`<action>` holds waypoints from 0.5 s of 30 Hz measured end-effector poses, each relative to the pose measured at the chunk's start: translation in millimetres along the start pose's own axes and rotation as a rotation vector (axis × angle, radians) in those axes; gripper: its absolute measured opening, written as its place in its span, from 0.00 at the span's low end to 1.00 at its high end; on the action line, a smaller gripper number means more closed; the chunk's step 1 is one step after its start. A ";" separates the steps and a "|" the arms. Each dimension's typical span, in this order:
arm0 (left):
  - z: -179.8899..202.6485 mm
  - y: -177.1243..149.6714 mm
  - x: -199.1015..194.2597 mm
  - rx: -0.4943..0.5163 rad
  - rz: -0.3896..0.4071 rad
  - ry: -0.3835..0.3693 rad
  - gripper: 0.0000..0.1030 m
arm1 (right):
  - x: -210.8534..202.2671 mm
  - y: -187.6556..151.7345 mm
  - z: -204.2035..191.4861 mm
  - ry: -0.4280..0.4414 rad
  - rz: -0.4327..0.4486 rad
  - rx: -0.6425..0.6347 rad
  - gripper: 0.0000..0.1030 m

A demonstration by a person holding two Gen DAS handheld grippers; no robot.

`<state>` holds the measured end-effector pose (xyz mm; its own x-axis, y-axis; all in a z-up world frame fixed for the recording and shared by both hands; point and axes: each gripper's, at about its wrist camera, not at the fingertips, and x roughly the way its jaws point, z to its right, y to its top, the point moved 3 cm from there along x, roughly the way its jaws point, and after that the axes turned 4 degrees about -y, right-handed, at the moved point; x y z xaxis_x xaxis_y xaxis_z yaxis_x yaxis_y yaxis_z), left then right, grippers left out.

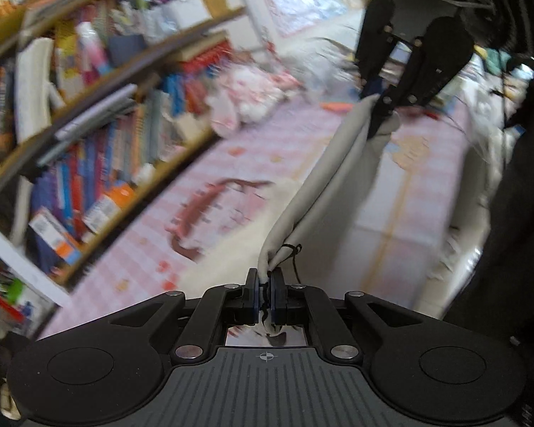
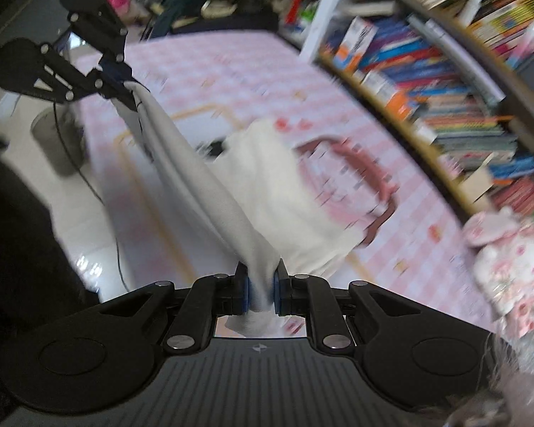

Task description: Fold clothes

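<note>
A pale grey-white garment hangs stretched between my two grippers above a pink checked cover. In the left wrist view my left gripper is shut on one bunched corner, with a black thread dangling beside it. My right gripper holds the far corner at the upper right. In the right wrist view my right gripper is shut on a thick fold of the garment. The cloth runs up to my left gripper at the upper left. The lower part of the garment drapes onto the cover.
A crowded bookshelf runs along one side of the cover. A pink floral bundle lies at the cover's end. A grey bin and a black cable are on the floor. Dark clothing of a person fills the left edge.
</note>
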<state>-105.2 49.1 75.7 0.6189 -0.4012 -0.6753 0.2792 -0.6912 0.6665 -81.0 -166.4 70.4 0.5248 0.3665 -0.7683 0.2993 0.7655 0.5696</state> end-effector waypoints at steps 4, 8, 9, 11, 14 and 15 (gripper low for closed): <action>-22.5 13.7 10.6 -0.034 0.025 0.056 0.05 | 7.2 15.3 24.9 -0.025 0.040 -0.006 0.12; -40.4 19.3 30.9 -0.070 0.016 0.094 0.05 | 21.1 24.8 47.4 -0.025 0.061 0.018 0.12; -44.3 20.2 37.0 -0.082 0.009 0.099 0.05 | 26.9 26.6 52.0 -0.022 0.062 0.020 0.12; -50.3 21.7 47.8 -0.105 -0.006 0.106 0.05 | 38.1 28.3 60.1 -0.011 0.058 0.024 0.12; -55.4 21.9 61.0 -0.117 -0.031 0.118 0.06 | 52.6 28.3 73.4 0.019 0.053 0.037 0.12; -57.0 21.8 65.1 -0.121 -0.040 0.122 0.06 | 57.1 28.3 77.4 0.030 0.053 0.042 0.12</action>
<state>-17.0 42.2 64.2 0.6879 -0.2939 -0.6637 0.3870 -0.6250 0.6779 19.1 -164.8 65.2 0.5168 0.4222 -0.7448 0.3054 0.7218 0.6211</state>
